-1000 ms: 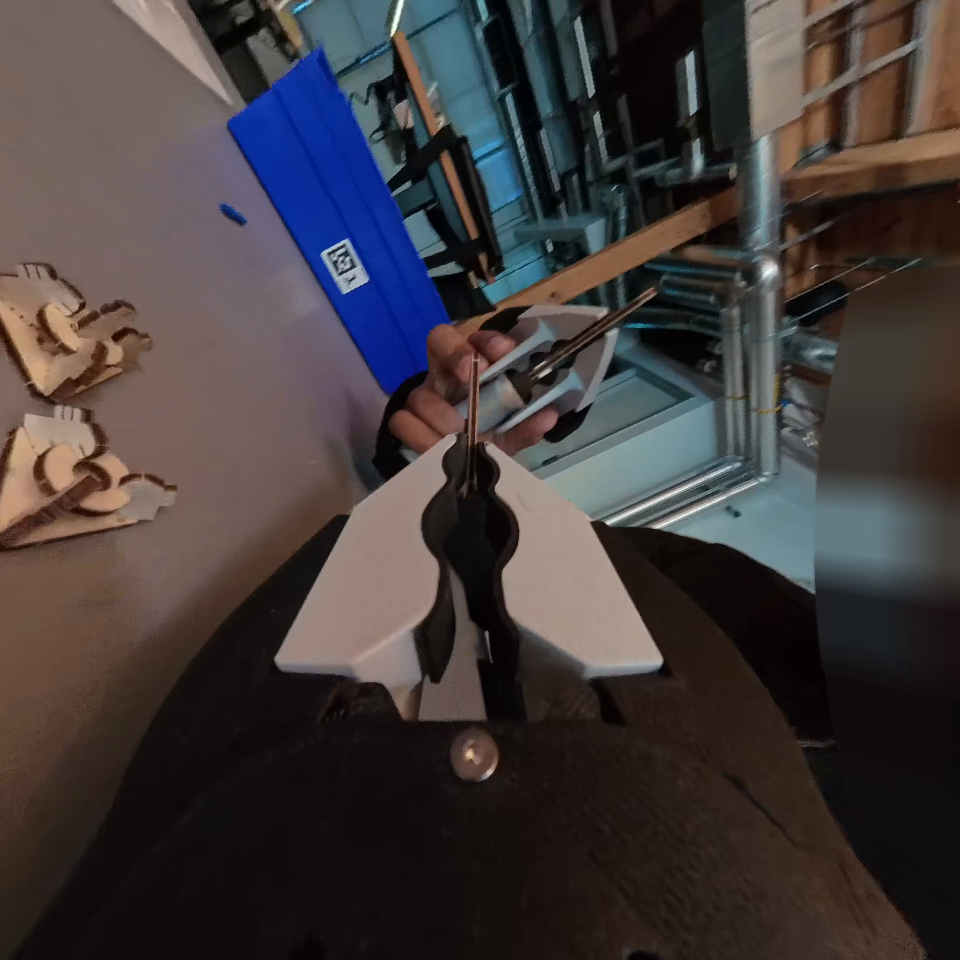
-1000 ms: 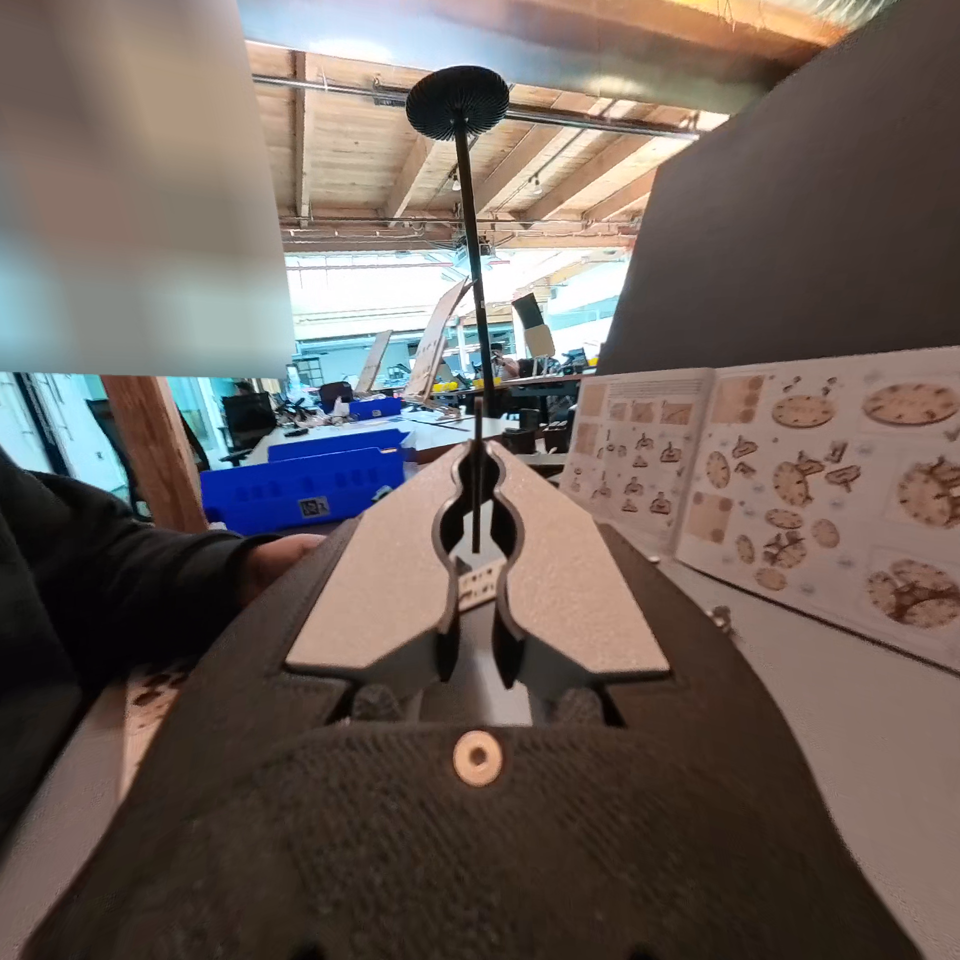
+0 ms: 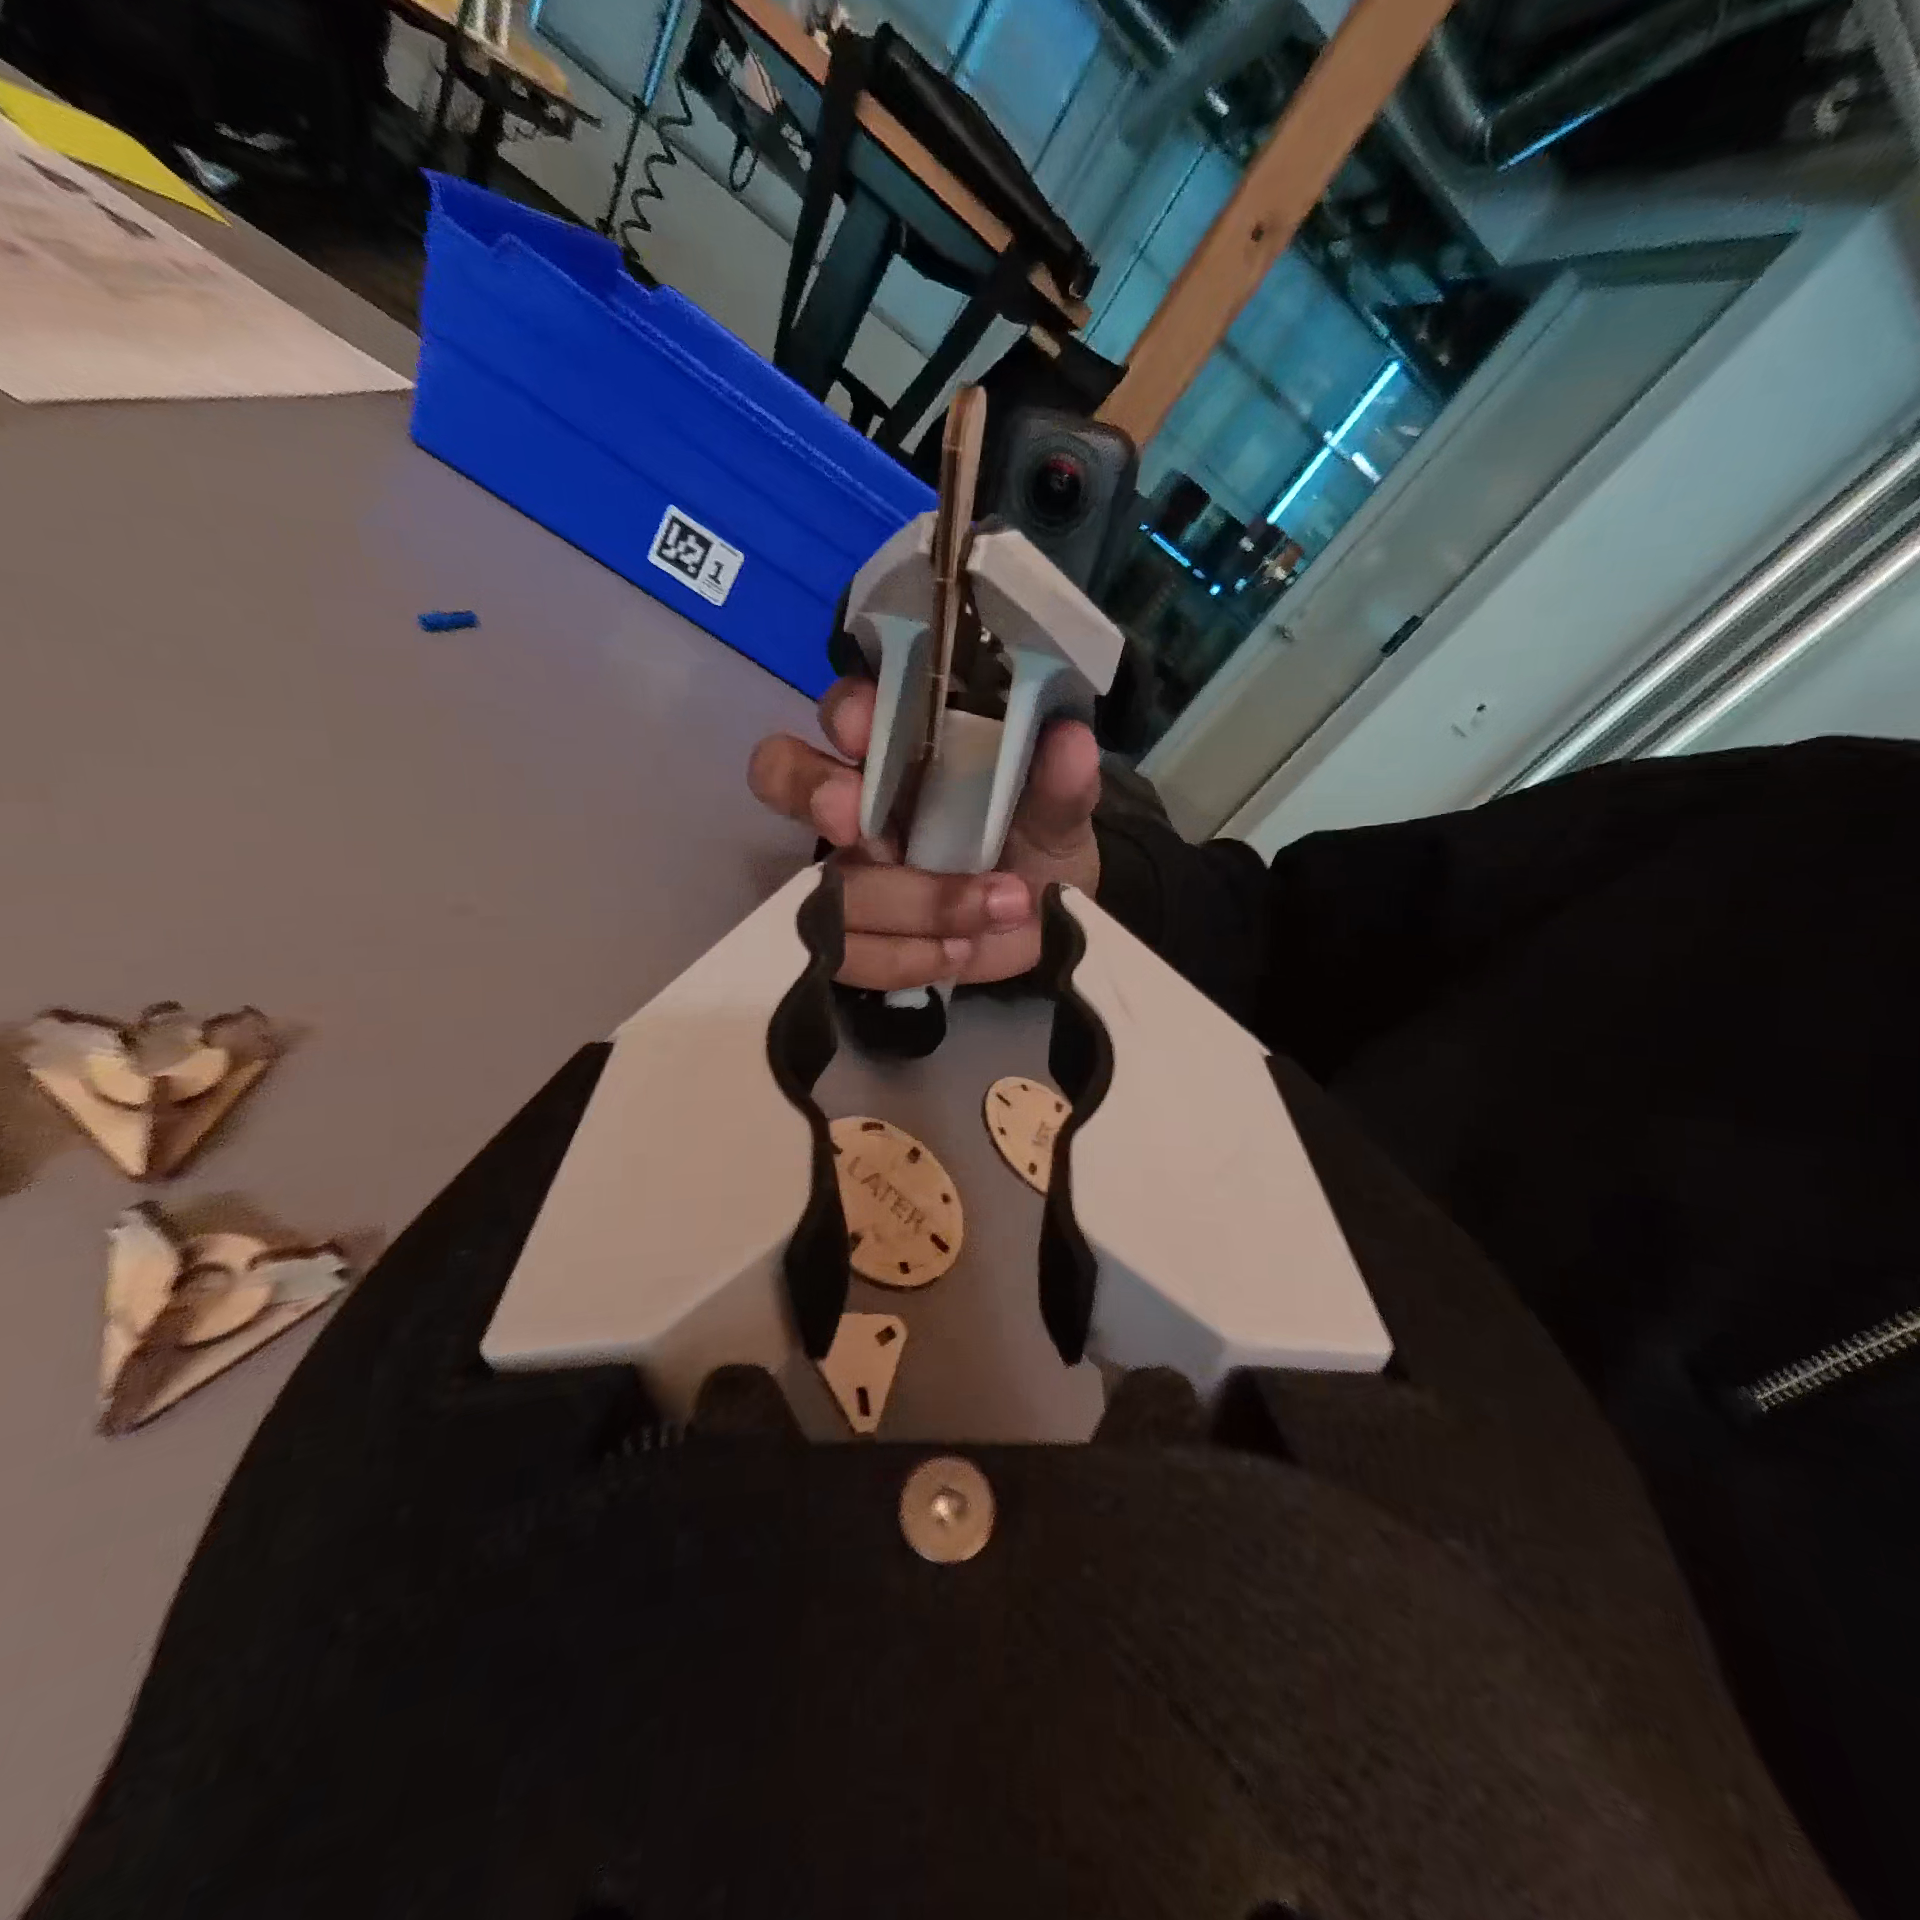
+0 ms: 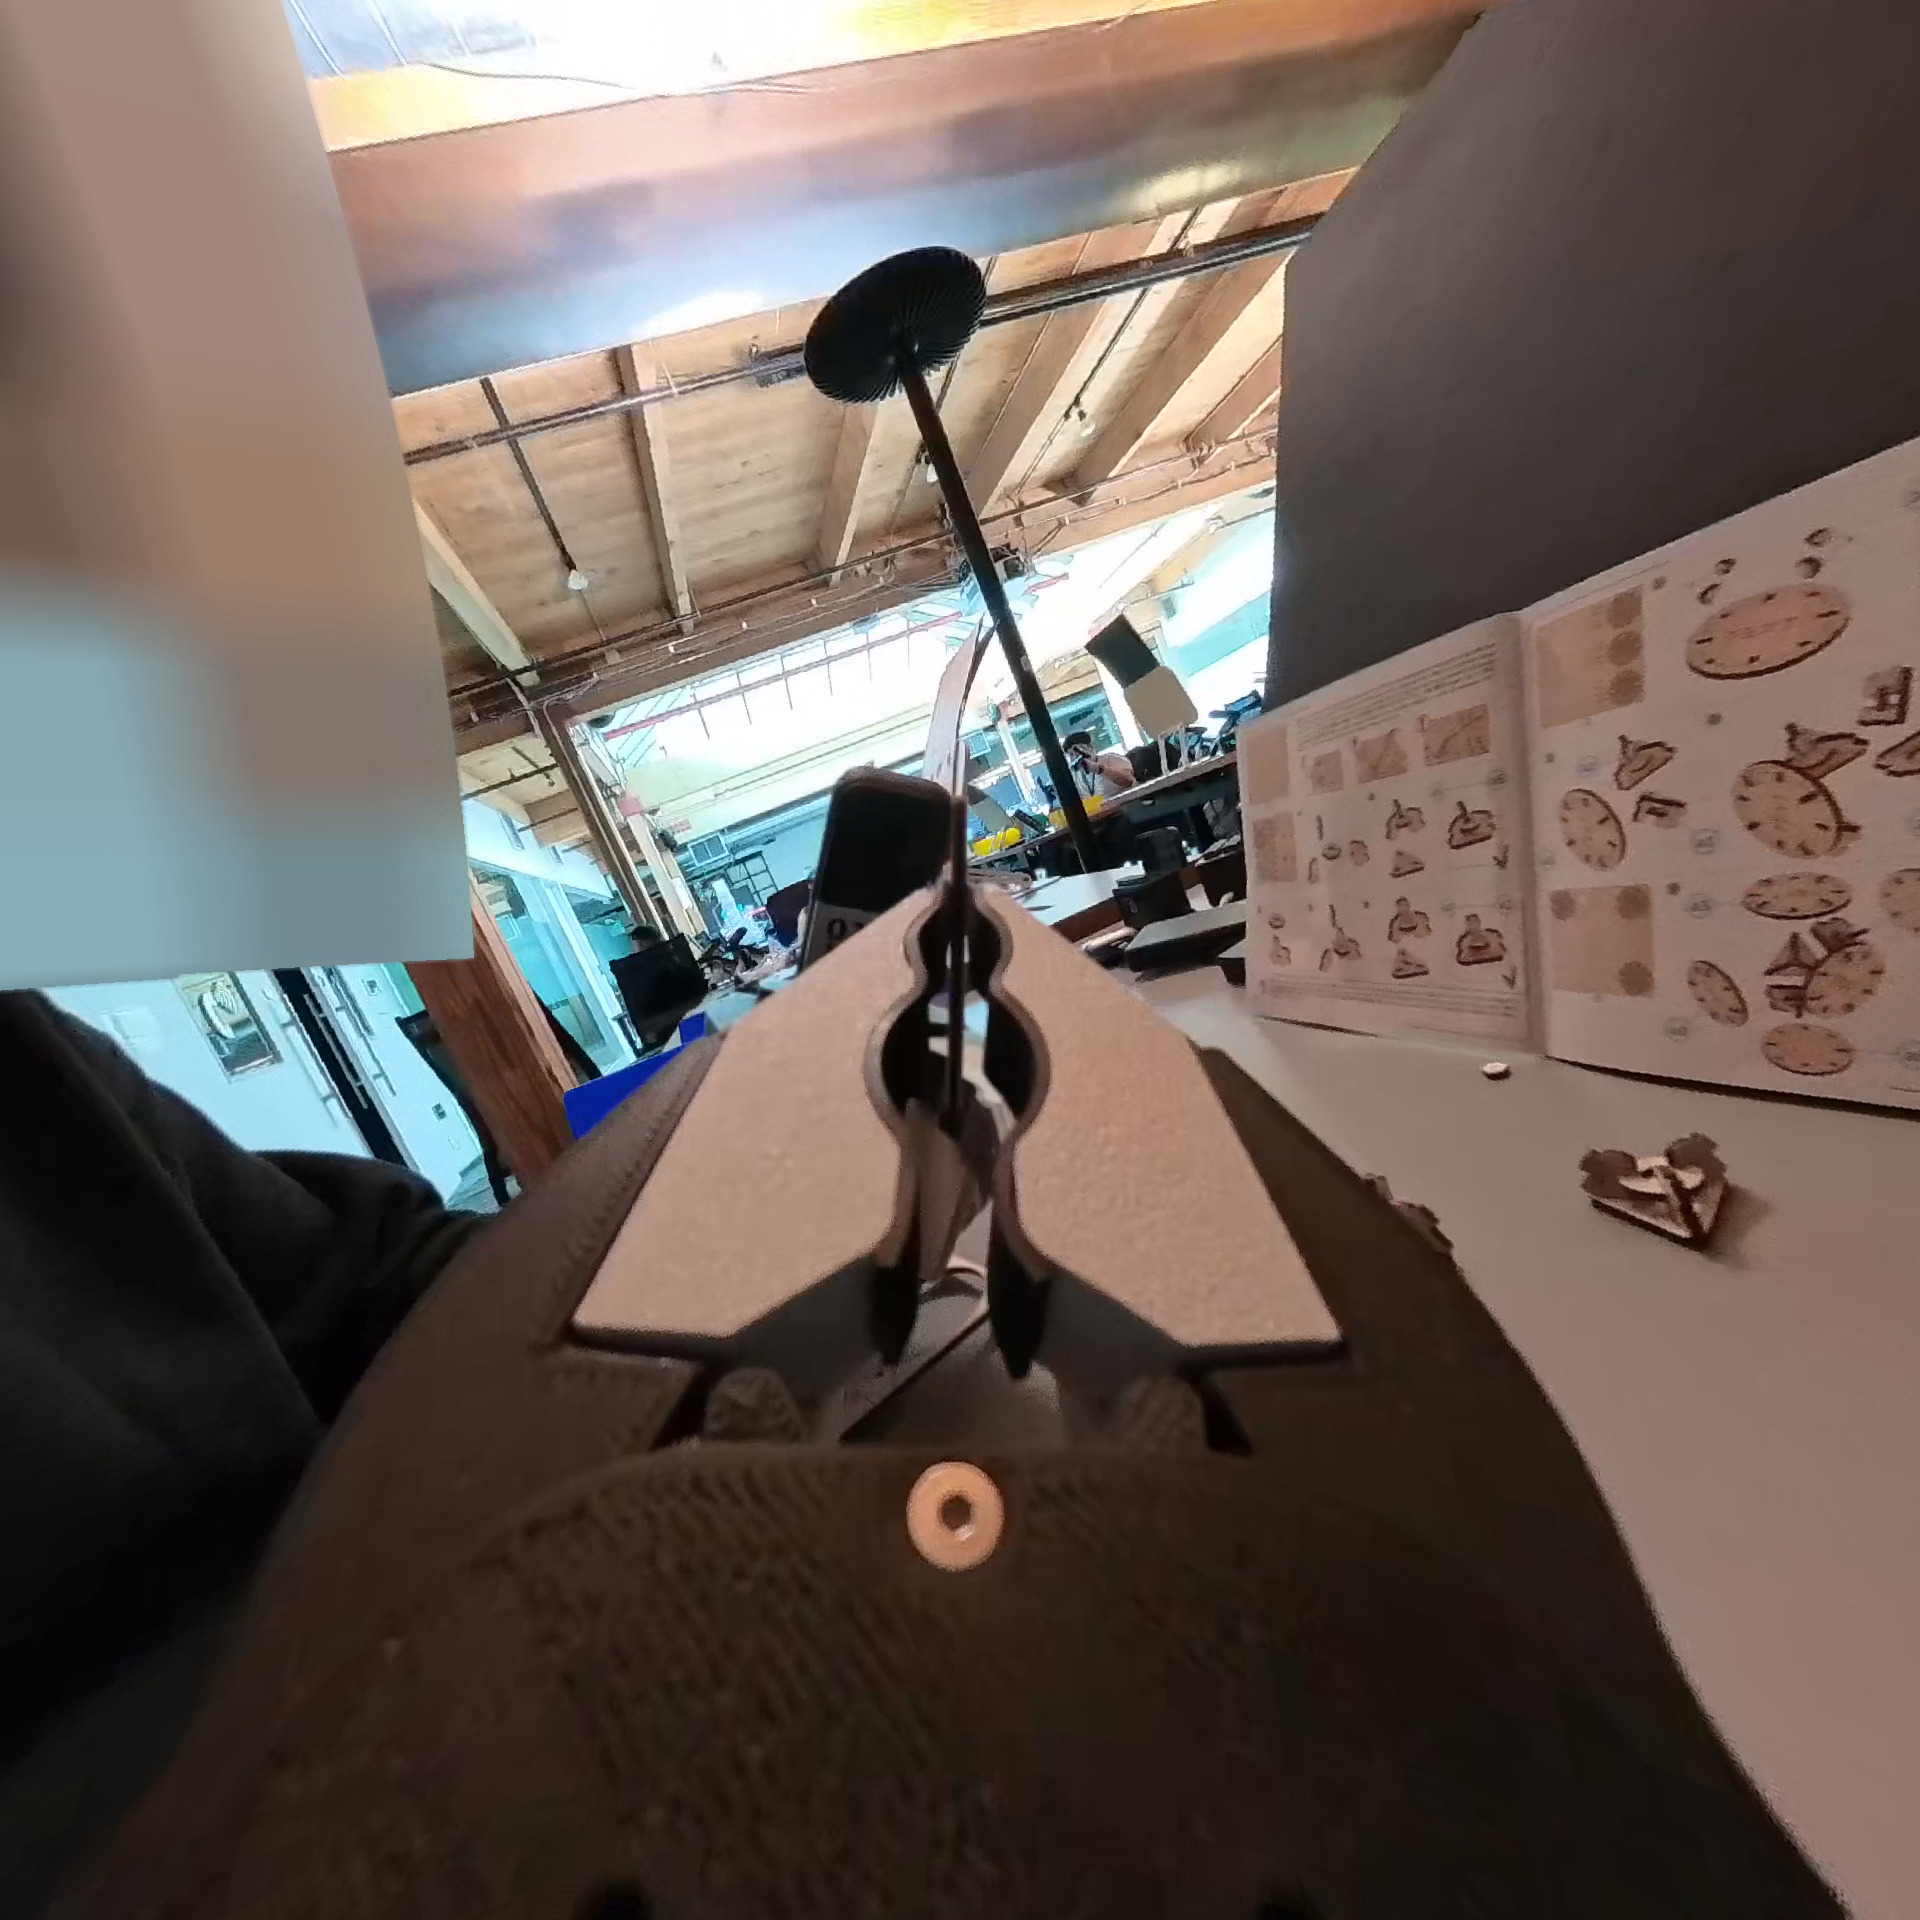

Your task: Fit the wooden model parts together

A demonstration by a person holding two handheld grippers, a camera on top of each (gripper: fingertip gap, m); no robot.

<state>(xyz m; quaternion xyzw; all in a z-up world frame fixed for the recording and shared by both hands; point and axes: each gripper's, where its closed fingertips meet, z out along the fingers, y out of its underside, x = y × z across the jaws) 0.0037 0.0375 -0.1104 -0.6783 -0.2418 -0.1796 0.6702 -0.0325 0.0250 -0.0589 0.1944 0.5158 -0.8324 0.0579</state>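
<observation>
In the left wrist view my left gripper [image 3: 940, 899] is open and nothing lies between its pads. It hangs above the grey table [image 3: 312, 779], over two round wooden discs [image 3: 899, 1200] [image 3: 1029, 1127] and a small triangular wooden piece [image 3: 862, 1366]. Just past its fingertips a hand [image 3: 935, 914] holds my right gripper [image 3: 961, 566], pointing up. That gripper is shut on a thin wooden plate [image 3: 956, 488] seen edge-on. In the right wrist view my right gripper [image 4: 951, 899] pinches the same thin plate [image 4: 954, 831].
A blue bin [image 3: 623, 468] stands at the table's far side, with a small blue piece [image 3: 447, 620] near it. Two wooden assemblies [image 3: 156, 1081] [image 3: 197, 1299] lie to the left. An open instruction booklet [image 4: 1558, 831], another wooden assembly [image 4: 1652, 1195] and a black stand [image 4: 966, 540] show to the right. My hands' fingertips stand some 6 centimetres from each other. From either gripper's tips it is about 20 centimetres to the wooden assembly [image 4: 1652, 1195].
My left gripper was shut on a thin wooden piece; it has opened and holds nothing now. It has tilted down towards the table. My right gripper stays shut on its plate, now pointing upward.
</observation>
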